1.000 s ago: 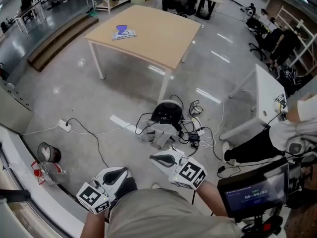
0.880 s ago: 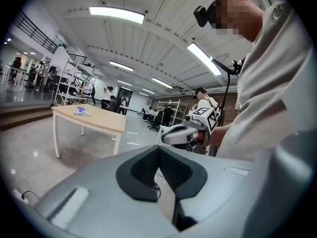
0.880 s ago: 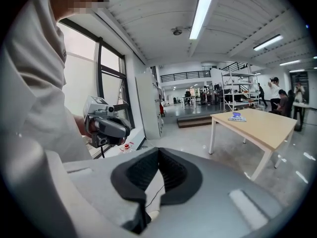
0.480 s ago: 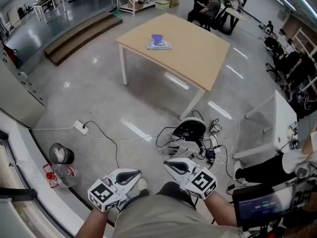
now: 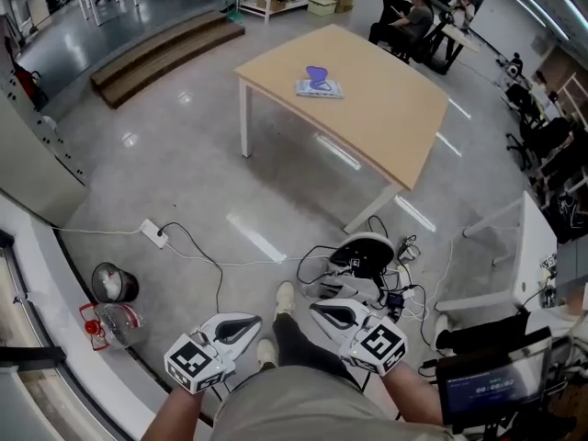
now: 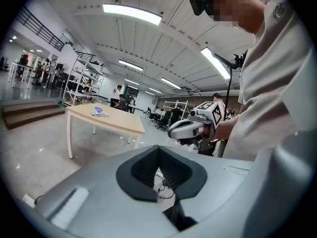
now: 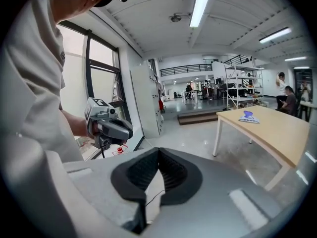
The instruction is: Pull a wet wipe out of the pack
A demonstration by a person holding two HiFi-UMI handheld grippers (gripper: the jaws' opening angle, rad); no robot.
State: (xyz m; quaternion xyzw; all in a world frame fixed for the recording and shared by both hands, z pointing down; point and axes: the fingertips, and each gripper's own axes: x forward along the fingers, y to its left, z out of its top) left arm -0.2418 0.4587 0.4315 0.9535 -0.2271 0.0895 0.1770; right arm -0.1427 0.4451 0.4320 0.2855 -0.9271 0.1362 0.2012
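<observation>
Approach looks like the step in hand: nothing is being gripped, and the pack of wet wipes [image 5: 320, 87] lies well apart from both grippers, on the far part of a light wooden table [image 5: 404, 127] across an open stretch of grey floor [image 5: 184, 154]. The pack lies flat. Something purple-blue stands up from its top, but it is too small to tell whether this is a lid flap or a wipe.

The left gripper [image 5: 246, 322] and right gripper [image 5: 317, 308] are held close to the person's waist, side by side and pointing towards the table. In each gripper view the ribbed pads meet at the tips with nothing between them, so both sets of fingers are pressed together and empty. One shoe [image 5: 285, 294] is set forward between the grippers, which fits walking to the table.

A tangle of cables [image 5: 367, 255] lies on the floor between the person and the table, so the way there probably calls for stepping round it. Once the person is at the table, one gripper will likely need to spread its fingers and hold the pack down. The other would then pinch the exposed wipe at the opening and draw it upward.
</observation>
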